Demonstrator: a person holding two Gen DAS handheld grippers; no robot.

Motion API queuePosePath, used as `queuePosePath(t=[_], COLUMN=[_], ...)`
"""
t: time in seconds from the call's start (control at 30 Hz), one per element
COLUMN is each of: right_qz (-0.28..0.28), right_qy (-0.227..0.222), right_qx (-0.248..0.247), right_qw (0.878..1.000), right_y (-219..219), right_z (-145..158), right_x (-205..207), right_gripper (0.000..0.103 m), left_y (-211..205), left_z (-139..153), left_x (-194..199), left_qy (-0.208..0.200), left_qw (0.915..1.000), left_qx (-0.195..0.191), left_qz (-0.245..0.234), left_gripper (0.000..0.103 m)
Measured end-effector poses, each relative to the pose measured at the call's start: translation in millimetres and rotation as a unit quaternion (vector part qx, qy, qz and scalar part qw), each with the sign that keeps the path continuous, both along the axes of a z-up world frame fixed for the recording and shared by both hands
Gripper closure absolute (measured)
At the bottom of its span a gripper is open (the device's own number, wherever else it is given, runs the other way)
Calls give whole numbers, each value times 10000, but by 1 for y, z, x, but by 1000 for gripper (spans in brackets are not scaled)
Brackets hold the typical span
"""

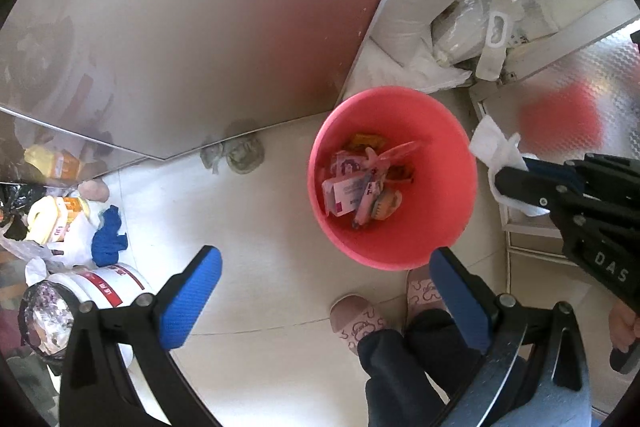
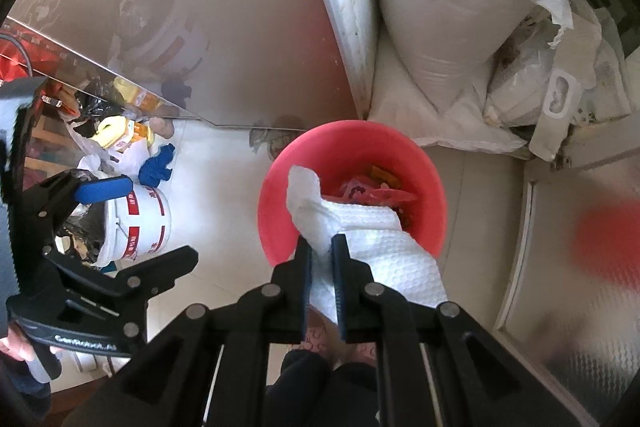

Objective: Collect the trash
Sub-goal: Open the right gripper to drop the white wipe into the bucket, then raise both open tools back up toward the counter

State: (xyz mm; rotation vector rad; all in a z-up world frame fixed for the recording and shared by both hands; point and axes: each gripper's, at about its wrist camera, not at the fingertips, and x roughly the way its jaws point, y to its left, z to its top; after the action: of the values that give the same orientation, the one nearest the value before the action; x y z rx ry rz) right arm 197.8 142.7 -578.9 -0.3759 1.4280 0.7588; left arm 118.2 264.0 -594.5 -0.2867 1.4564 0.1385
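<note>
A pink bin [image 1: 424,239] stands on the pale floor and holds several wrappers and packets [image 1: 360,183]. It also shows in the right wrist view [image 2: 276,199]. My right gripper [image 2: 321,243] is shut on a white paper towel [image 2: 372,243] and holds it above the near rim of the bin. In the left wrist view the right gripper [image 1: 516,183] sits to the right of the bin, with the towel [image 1: 496,147] in it. My left gripper [image 1: 324,267] is open and empty, above the floor in front of the bin.
A white bucket with red labels [image 2: 136,223] and a blue cloth [image 1: 108,235] lie at the left among bags. A steel appliance wall [image 1: 208,27] stands behind the bin. White sacks [image 2: 448,7] are piled at the back right. My slippered feet [image 1: 356,315] are below the bin.
</note>
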Motion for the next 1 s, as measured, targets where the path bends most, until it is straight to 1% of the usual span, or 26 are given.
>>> queuePosePath(t=[0.07, 0.13, 0.17, 0.2, 0.23, 0.27, 0.3, 0.33, 0.4, 0.5, 0.53, 0.6, 0.63, 0.67, 0.7, 0.8, 0.93, 1.0], right_qz=[49, 100, 141, 165, 154, 145, 136, 117, 65, -55, -99, -146, -161, -144, -138, -220, -294, -280], right_qy=[4, 93, 81, 24, -30, -42, -19, 11, -1, 102, 96, 15, -72, -149, -201, -239, -358, -409], right_qx=[-26, 0, -36, -83, -128, -151, -144, -109, -124, -113, -119, -139, -166, -196, -233, -200, -155, -144], right_qw=[10000, 9999, 9999, 9998, 9998, 9998, 9998, 9999, 9999, 9999, 9998, 9998, 9997, 9996, 9994, 9993, 9988, 9987], right_y=[4, 6, 7, 8, 10, 10, 10, 9, 7, 3, 1, -1, -2, -4, -5, -11, -16, -18], right_z=[-4, -10, -12, -15, -16, -18, -20, -21, -24, -26, -24, -17, -12, -7, -3, 16, 54, 77], right_x=[-1, -1, -1, -1, -1, -1, 0, 1, 3, 6, 6, 5, 5, 4, 4, 5, 3, 0], right_gripper=[95, 91, 86, 76, 70, 58, 48, 46, 35, 27, 24, 12, 10, 4, 1, 1, 1, 1], left_y=[2, 3, 5, 5, 6, 6, 8, 9, 10, 9, 8, 8, 8, 7, 6, 3, 1, 0], left_z=[-3, -7, -9, -9, -10, -11, -11, -11, -10, -7, -5, 1, 4, 9, 14, 37, 73, 97], left_x=[1, 4, 4, 4, 4, 5, 5, 6, 6, 4, 3, 1, 1, 0, 0, -2, -3, -5], left_qy=[43, 102, 104, 104, 110, 131, 135, 141, 137, 123, 113, 106, 110, 122, 133, 83, 45, 1], left_qw=[10000, 9999, 9999, 9999, 9998, 9998, 9998, 9998, 9998, 9997, 9998, 9998, 9998, 9998, 9998, 9997, 9996, 9996], left_qx=[35, 77, 86, 88, 77, 57, 33, 17, 41, 111, 103, 61, 48, 59, 110, 209, 273, 274], left_qz=[46, 108, 103, 104, 112, 134, 145, 160, 162, 159, 163, 170, 156, 123, 86, 23, -43, -52], left_gripper=[0, 0, 0, 0, 0, 0, 0, 0, 0, 0, 0, 0, 0, 0, 0, 0, 0, 0])
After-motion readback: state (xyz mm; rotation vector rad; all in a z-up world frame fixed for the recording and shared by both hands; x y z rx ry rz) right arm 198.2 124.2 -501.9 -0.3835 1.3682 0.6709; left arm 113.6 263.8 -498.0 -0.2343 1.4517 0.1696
